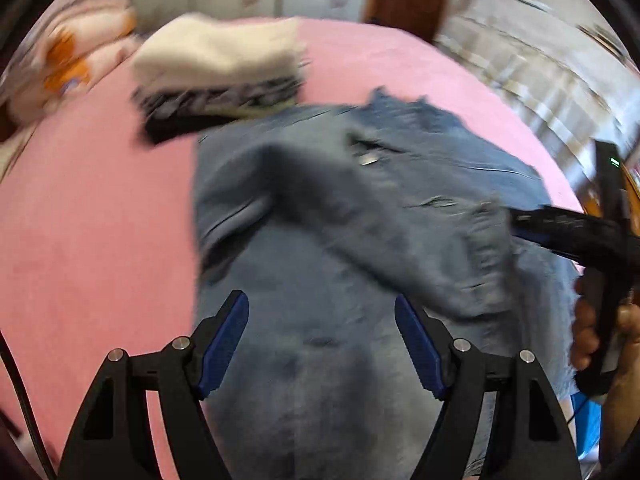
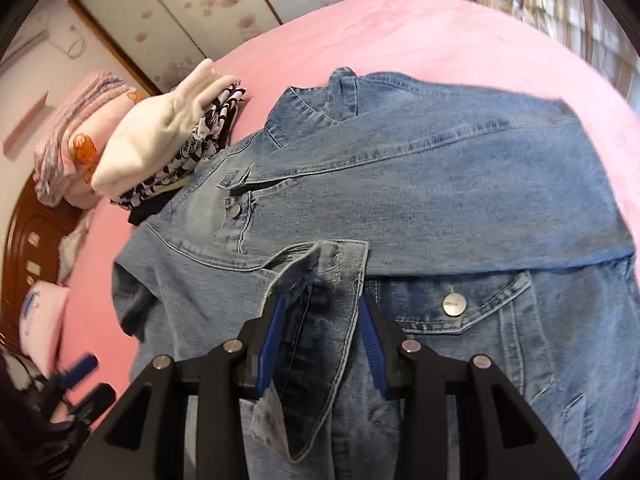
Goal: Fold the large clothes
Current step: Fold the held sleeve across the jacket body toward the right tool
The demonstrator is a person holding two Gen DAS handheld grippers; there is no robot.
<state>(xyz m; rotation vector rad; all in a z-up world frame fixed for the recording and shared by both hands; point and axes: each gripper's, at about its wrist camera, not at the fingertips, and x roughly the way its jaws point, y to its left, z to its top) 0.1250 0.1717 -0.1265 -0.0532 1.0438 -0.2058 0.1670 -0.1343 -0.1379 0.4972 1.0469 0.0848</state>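
Nearest the right wrist camera, the right gripper (image 2: 322, 336) has a folded sleeve cuff (image 2: 320, 280) of the blue denim jacket (image 2: 420, 200) between its blue pads, which sit against the fabric, apparently pinching it. The left gripper (image 1: 322, 340) hovers spread and empty above the cloth. The jacket lies across the pink bedspread (image 2: 400, 28), collar (image 2: 340, 92) pointing away, long axis running near to far. Denim looks heavy and stiff; seams and cuffs seem the surest holds. Beyond sits a stack of folded white and patterned clothes (image 2: 168, 136).

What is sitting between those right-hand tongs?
A sleeve cuff of the denim jacket sits between the right tongs, seen in the right wrist view.
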